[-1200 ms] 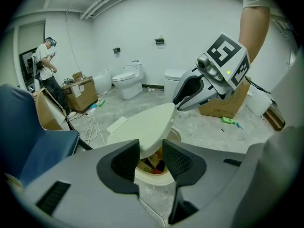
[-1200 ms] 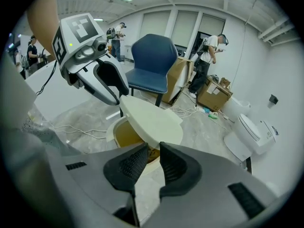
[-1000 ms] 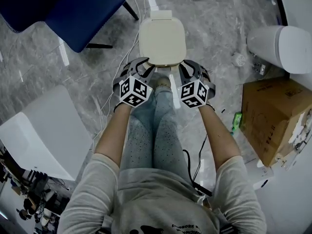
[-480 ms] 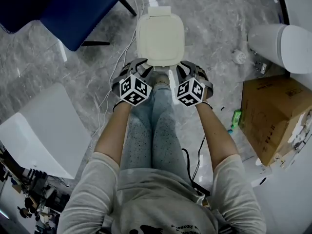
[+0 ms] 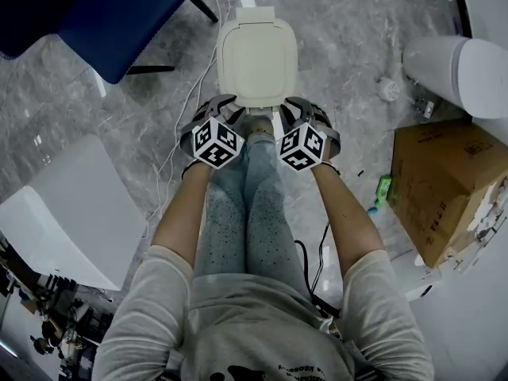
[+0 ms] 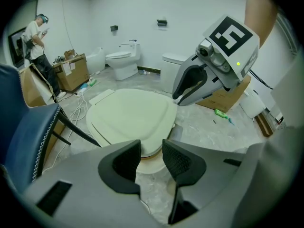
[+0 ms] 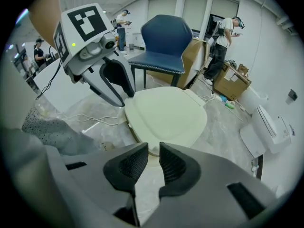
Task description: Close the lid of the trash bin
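Note:
The cream trash bin (image 5: pixel 258 58) stands on the grey floor in front of the person's feet, and its lid (image 6: pixel 130 115) lies flat over the top. My left gripper (image 5: pixel 230 108) hangs at the bin's near left corner, pointing steeply down. Its jaws (image 6: pixel 151 148) stand a little apart with nothing between them. At the near right corner, my right gripper (image 5: pixel 287 109) does the same, its jaws (image 7: pixel 153 151) parted by a narrow gap and empty. Each gripper sees the other beside the lid: the right gripper (image 6: pixel 190 87) and the left gripper (image 7: pixel 111 82).
A blue chair (image 5: pixel 119 14) stands left of the bin and a white seat (image 5: pixel 71 221) nearer on the left. Cables (image 5: pixel 186 109) trail over the floor by the bin. A cardboard box (image 5: pixel 448 185) and a white fixture (image 5: pixel 460 70) are on the right. The person's legs (image 5: pixel 250 213) are just behind the grippers.
Both grippers have sunk a little and drawn closer together at the bin's near edge. Their jaws look the same as before.

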A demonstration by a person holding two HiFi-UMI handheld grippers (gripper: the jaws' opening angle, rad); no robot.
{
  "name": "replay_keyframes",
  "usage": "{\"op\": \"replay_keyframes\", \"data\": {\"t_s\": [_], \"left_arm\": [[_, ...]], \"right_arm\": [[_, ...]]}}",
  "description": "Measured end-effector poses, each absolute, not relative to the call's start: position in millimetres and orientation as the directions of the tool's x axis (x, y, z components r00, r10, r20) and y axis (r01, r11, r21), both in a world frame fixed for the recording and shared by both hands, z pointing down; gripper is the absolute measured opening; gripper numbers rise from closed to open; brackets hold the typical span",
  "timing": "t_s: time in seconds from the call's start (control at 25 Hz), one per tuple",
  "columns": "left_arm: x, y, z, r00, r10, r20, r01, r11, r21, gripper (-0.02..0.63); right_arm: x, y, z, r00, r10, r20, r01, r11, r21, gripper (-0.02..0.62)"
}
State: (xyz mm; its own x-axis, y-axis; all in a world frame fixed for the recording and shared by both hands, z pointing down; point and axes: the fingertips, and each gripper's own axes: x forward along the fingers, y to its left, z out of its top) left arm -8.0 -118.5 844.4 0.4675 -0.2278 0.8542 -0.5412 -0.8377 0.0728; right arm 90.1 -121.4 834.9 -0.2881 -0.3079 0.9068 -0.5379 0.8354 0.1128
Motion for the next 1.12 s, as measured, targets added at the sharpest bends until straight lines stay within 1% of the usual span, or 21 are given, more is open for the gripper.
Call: {"op": "replay_keyframes", "data": {"t_s": [0.12,0.56,0.96,1.12], "left_arm": [[-6.3,-118.9,850.3,0.462,-0.215,0.861,-0.541,-0.837,0.082,0.152],[-8.0,-119.4,870.3,0.449,-0.156,0.88,-0.538,-0.833,0.127,0.152],[-8.9,-122.7,880.7,0.445,-0.118,0.888,-0.553,-0.816,0.168,0.152],[-10.9,-124.1,881.3,0.446,-0.115,0.888,-0.556,-0.813,0.174,0.15]], "right_arm": [[87.5,-116.4,843.8,-0.284,-0.276,0.918,-0.515,0.852,0.096,0.093],[83.2,-121.2,868.0,-0.251,-0.202,0.947,-0.514,0.857,0.047,0.094],[81.6,-125.4,884.0,-0.236,-0.119,0.964,-0.483,0.876,-0.01,0.094],[79.8,-126.4,883.8,-0.238,-0.118,0.964,-0.471,0.882,-0.008,0.094]]}}
